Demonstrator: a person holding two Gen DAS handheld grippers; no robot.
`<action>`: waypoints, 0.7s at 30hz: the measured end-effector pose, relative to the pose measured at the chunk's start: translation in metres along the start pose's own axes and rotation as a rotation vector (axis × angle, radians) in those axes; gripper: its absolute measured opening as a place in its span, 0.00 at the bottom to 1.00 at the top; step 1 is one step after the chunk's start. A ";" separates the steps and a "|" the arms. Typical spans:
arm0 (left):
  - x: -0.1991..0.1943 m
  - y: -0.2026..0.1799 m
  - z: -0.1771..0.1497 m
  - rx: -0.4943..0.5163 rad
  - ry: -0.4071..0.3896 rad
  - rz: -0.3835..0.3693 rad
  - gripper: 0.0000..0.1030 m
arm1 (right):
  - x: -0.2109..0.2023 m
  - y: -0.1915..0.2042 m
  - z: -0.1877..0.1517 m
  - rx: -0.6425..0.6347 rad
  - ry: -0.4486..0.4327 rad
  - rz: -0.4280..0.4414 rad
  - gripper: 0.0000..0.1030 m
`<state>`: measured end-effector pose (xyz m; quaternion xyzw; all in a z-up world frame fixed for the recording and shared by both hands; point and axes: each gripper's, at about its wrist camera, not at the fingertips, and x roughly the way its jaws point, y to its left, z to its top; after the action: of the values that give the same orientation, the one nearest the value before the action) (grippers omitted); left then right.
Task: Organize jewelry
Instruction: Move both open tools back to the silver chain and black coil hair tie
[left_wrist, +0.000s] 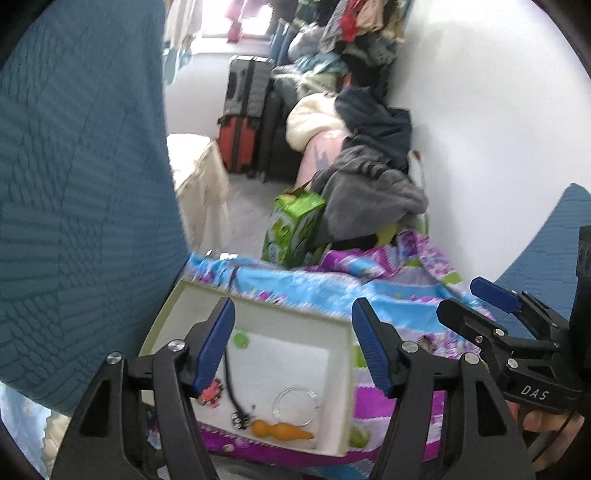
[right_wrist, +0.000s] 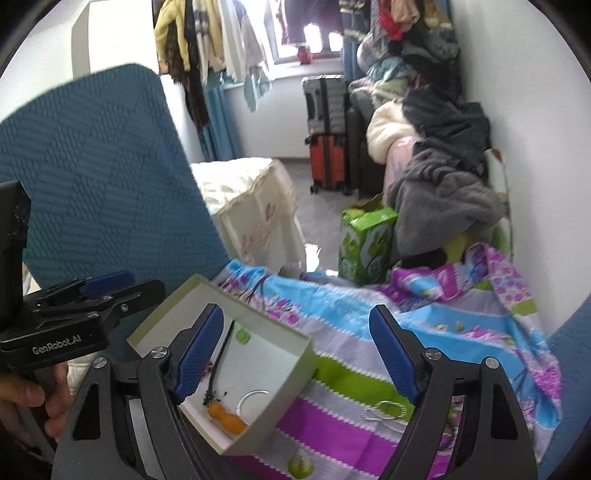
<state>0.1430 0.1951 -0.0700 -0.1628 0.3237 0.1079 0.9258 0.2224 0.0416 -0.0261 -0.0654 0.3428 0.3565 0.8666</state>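
Observation:
An open white box (left_wrist: 295, 321) (right_wrist: 288, 391) lies on a colourful bedspread (left_wrist: 388, 291) (right_wrist: 369, 332). In it are an orange gourd-shaped pendant (left_wrist: 282, 430) (right_wrist: 225, 417), a clear bangle (left_wrist: 297, 404) (right_wrist: 255, 400), a black cord (left_wrist: 229, 384) (right_wrist: 221, 354), a green bead (left_wrist: 242, 339) (right_wrist: 242, 335) and a small red piece (left_wrist: 211, 393). A silver bracelet (right_wrist: 388, 411) lies on the bedspread to the right of the box. My left gripper (left_wrist: 293, 306) hangs open above the box with nothing between its fingers. My right gripper (right_wrist: 295, 310) is open and empty above the box's right edge.
A blue textured chair back (left_wrist: 74, 184) (right_wrist: 92, 166) stands close on the left. A green carton (left_wrist: 295, 229) (right_wrist: 365, 240), a heap of clothes (left_wrist: 373, 177) (right_wrist: 443, 192) and suitcases (left_wrist: 243, 114) (right_wrist: 327, 133) lie beyond the bed. A white wall (left_wrist: 498, 110) runs along the right.

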 end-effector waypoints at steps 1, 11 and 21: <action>-0.003 -0.005 0.002 0.004 -0.008 -0.010 0.64 | -0.007 -0.005 0.001 0.004 -0.010 -0.009 0.78; -0.021 -0.070 0.010 0.083 -0.061 -0.094 0.64 | -0.063 -0.056 -0.007 0.063 -0.075 -0.099 0.78; -0.009 -0.121 -0.012 0.098 -0.071 -0.159 0.64 | -0.094 -0.114 -0.039 0.126 -0.107 -0.182 0.78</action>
<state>0.1662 0.0783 -0.0453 -0.1384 0.2814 0.0237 0.9493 0.2282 -0.1107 -0.0103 -0.0224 0.3105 0.2572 0.9148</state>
